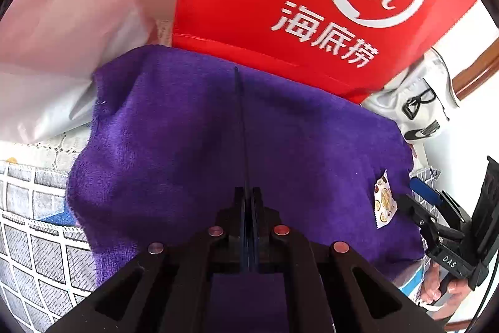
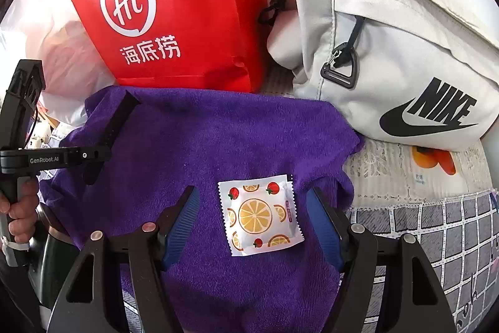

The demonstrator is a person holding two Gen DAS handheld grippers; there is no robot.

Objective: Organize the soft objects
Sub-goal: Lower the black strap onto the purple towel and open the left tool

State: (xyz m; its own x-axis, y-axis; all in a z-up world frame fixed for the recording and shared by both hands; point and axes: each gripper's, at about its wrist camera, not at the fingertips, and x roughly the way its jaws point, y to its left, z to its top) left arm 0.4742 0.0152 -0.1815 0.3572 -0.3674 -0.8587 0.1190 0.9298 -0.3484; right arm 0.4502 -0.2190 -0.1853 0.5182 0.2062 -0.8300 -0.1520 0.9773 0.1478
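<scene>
Right gripper (image 2: 252, 223) stands wide, holding nothing — fruit-print packet (image 2: 260, 214) lies flat between its fingers on purple towel (image 2: 218, 130); left gripper (image 1: 246, 192) closed, empty, farther off.

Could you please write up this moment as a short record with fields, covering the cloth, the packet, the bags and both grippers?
cloth: purple towel spread over the patterned table cover
packet: small fruit-print sachet lying flat on the towel
behind the towel: red paper bag, and to its right in the right wrist view a white Nike bag
left gripper: fingers shut, over the towel
right gripper: fingers open, one on each side of the sachet, not pressing it
</scene>
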